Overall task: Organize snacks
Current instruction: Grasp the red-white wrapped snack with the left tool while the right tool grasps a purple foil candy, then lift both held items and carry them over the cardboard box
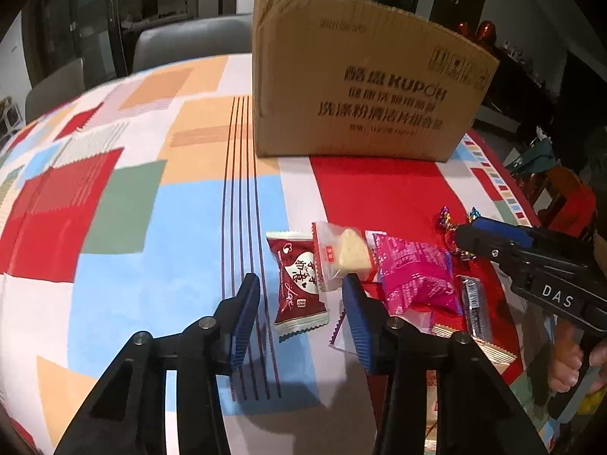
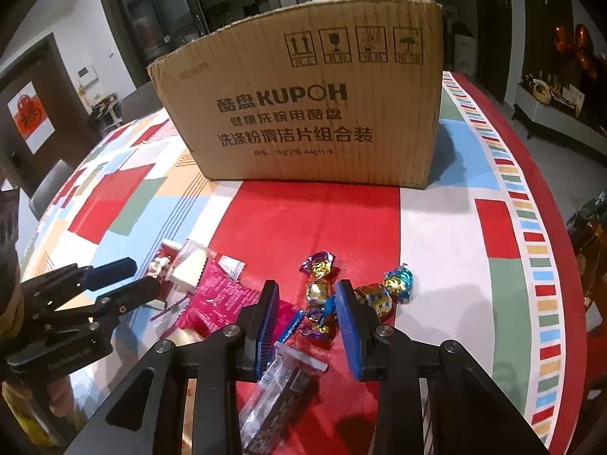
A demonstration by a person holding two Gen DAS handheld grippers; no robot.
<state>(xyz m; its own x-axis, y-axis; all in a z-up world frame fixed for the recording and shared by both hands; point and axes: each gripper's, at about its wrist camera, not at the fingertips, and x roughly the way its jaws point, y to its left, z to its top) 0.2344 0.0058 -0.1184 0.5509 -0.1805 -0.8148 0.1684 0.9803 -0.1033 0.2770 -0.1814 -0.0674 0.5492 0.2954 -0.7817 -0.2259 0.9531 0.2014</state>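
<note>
A cardboard box (image 1: 364, 79) stands upright at the far side of the table; it also shows in the right wrist view (image 2: 303, 102). Loose snacks lie in front of it: a dark red packet (image 1: 297, 288), a clear-wrapped pale cake (image 1: 343, 254), a pink packet (image 1: 415, 275), a dark bar in clear wrap (image 2: 273, 390) and several foil candies (image 2: 320, 288). My left gripper (image 1: 301, 288) is open, its fingers either side of the dark red packet. My right gripper (image 2: 307, 295) is open around the foil candies, and shows in the left wrist view (image 1: 470, 233).
A patchwork tablecloth (image 1: 132, 197) covers the round table. Grey chairs (image 1: 182, 41) stand behind it. The table's right edge (image 2: 550, 265) curves close by, with dark furniture beyond.
</note>
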